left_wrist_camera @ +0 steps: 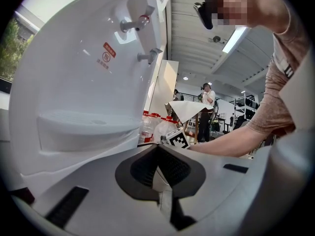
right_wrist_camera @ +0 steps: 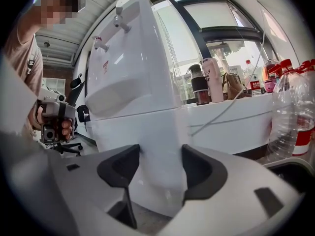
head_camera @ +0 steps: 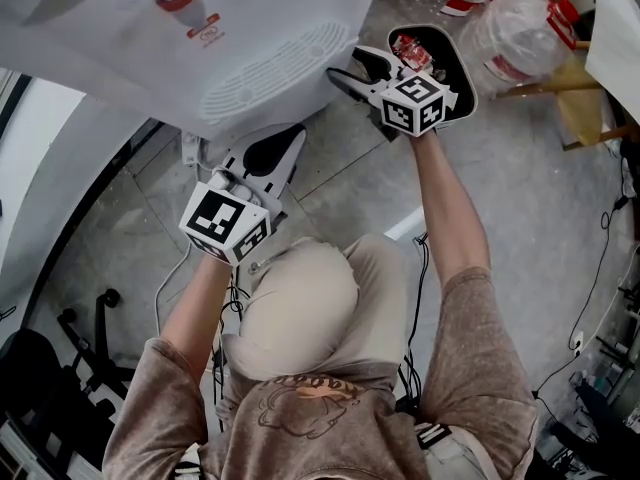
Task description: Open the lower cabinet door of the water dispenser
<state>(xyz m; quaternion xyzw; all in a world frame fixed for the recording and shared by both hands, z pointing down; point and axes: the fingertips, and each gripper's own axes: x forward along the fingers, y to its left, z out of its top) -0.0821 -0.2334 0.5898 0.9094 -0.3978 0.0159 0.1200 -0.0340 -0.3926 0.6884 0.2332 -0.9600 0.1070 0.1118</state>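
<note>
White moulded plastic is what I'm working with: the lower cabinet door (right_wrist_camera: 125, 132) is the plain front panel of the water dispenser (right_wrist_camera: 133, 68), below the seam under the drip shelf (right_wrist_camera: 118, 95), and the unit stands beside the window ledge (right_wrist_camera: 246, 117).

I'd judge the door light, stiff and slick, swinging on a hinge with perhaps a small catch to overcome. I see no handle, so the free vertical edge at the corner looks like the place to take hold. The pads need to sit squarely there or they may skate off.

My right gripper (right_wrist_camera: 160, 154) is level with that corner. Its jaws are spread wide with the cabinet's corner between them and the pads not visibly pressing, so it holds nothing. My left gripper (left_wrist_camera: 158, 149) sits in front of the dispenser's face, clenched on nothing.

Further out, large clear water bottles (right_wrist_camera: 290, 112) with red caps stand just right of the cabinet; I cannot tell whether they hold water. On the ledge behind sit a dark flask (right_wrist_camera: 199, 87) and a pale tumbler (right_wrist_camera: 211, 80), both capped, contents hidden.
</note>
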